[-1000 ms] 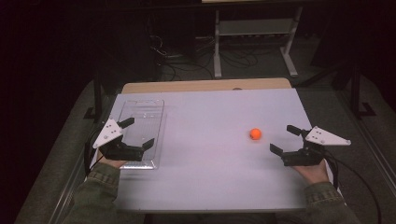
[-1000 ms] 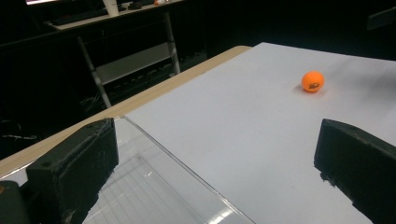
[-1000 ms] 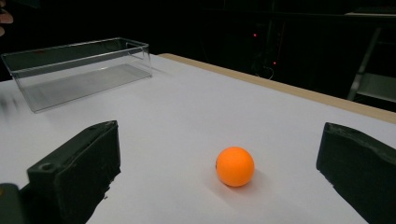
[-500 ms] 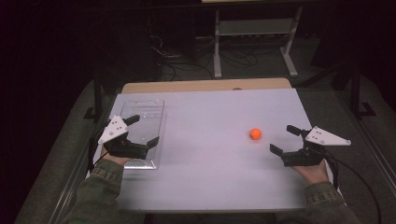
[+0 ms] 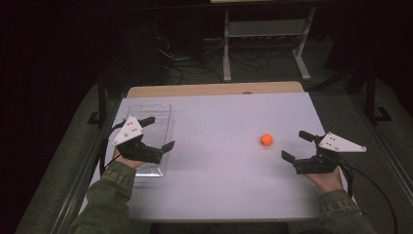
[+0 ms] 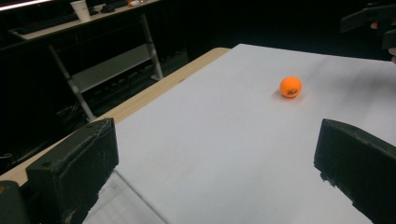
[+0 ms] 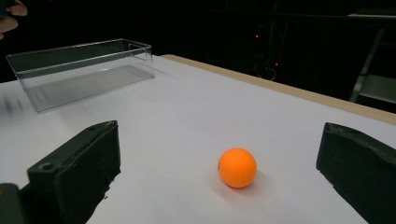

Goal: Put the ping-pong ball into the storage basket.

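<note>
White table (image 5: 219, 185): ball (image 5: 266, 140), clear box (image 5: 158, 114).

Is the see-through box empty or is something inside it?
Empty. The clear box shows only its bare floor, and the orange ball sits outside on the white table.

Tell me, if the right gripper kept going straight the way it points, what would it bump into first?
Probably the orange ball: it lies on the table just ahead of the open right gripper, roughly between its jaws.
</note>
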`<state>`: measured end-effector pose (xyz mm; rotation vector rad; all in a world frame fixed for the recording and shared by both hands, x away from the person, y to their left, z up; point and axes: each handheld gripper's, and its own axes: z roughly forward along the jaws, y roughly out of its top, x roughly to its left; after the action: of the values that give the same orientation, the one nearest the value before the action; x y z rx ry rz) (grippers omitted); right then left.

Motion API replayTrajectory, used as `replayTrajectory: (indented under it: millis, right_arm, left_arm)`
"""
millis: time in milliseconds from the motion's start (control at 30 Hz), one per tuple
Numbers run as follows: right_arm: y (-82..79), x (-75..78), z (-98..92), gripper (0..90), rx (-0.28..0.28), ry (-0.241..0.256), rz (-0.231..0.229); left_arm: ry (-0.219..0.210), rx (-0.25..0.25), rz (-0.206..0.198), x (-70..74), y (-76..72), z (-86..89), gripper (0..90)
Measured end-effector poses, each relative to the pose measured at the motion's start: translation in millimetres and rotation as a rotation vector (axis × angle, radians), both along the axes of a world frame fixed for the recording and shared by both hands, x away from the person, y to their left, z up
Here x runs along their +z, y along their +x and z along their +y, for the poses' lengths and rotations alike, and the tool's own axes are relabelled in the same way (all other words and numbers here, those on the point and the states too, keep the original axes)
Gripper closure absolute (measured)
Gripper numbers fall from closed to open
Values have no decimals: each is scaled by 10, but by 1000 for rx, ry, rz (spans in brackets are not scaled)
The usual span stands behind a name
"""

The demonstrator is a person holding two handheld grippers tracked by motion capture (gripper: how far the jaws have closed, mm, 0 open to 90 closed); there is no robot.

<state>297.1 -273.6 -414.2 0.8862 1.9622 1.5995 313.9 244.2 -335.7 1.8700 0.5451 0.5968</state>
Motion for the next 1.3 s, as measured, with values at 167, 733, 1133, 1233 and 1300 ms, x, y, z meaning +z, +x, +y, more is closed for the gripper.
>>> replayTrajectory:
  millis: [167,733,1133,1233,1300]
  right_arm:
    - [1,-3,2,0,1,-1,2]
    - [-2,-1,6,0,10,-5,3]
    - [-8,-1,9,0,17,-4,7]
    - [-6,-4,11,0,18,-4,8]
    - [-5,-4,13,0,19,-4,9]
  left_arm:
    - [12,-23,-3,34,3,-69,0]
    - [60,-51,16,62,124,-245,0]
    - [84,-65,23,76,185,-357,0]
    - [90,-75,26,83,207,-399,0]
    - [97,-79,29,88,224,-416,0]
